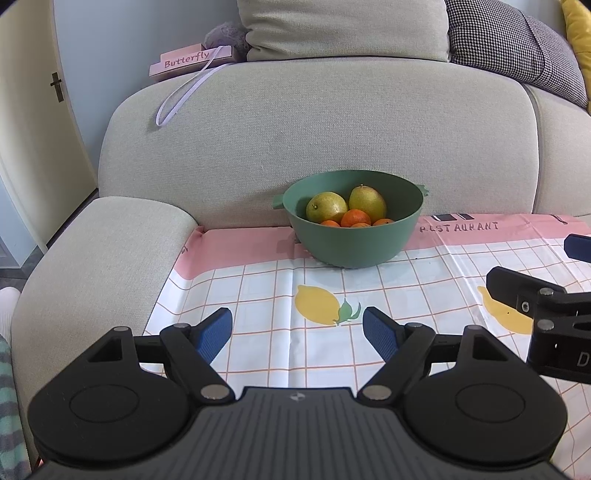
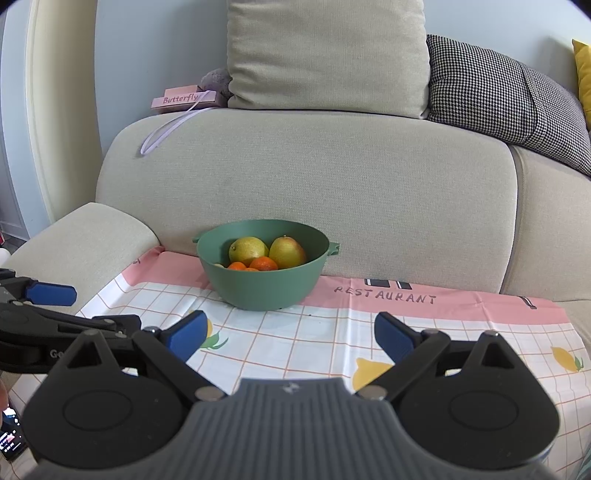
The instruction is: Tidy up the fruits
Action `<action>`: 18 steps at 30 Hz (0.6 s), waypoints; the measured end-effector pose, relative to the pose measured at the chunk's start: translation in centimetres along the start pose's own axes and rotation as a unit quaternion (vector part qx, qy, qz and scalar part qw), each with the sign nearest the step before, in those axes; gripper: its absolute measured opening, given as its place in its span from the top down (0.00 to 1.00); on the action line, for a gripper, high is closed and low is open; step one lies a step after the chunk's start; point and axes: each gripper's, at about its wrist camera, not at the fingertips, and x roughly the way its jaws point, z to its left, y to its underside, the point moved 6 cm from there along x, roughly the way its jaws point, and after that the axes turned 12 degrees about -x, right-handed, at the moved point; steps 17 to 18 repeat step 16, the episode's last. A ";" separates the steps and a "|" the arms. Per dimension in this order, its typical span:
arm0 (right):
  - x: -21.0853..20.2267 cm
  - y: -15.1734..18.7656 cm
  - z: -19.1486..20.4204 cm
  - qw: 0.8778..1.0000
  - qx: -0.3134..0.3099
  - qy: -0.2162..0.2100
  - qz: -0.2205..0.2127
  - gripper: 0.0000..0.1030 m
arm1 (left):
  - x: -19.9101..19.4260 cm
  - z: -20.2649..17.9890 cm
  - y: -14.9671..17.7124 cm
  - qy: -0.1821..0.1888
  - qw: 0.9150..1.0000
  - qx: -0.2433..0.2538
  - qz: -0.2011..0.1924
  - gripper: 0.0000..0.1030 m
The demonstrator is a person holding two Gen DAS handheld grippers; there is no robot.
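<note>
Gaping grippers facing round green bowl (image 1: pixel 354 243)

A big beige sofa (image 1: pixel 295 122) has a checked cloth (image 1: pixel 280 295) with lemon pictures on its seat. A pink sign (image 1: pixel 192 61) saying "Butterfly" sits on top, beside a pillow (image 1: pixel 343 29).

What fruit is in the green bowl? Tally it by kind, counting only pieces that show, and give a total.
Pears: 2
Oranges: 4 showing in the left wrist view; more may be hidden below the rim
Total in the green bowl: 6 visible
</note>
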 end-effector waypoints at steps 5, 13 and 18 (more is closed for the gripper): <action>-0.1 0.0 0.0 1.000 -0.001 0.000 -0.001 0.09 | 0.0 0.0 0.0 -0.001 1.000 0.000 -0.001 0.09; -0.1 0.0 0.0 1.000 -0.001 0.000 -0.001 0.09 | -0.3 0.0 0.0 0.005 1.000 0.000 -0.008 0.09; -0.1 0.0 0.0 1.000 -0.001 0.000 0.000 0.09 | -0.4 -0.1 -0.1 -0.002 1.000 0.006 -0.015 0.09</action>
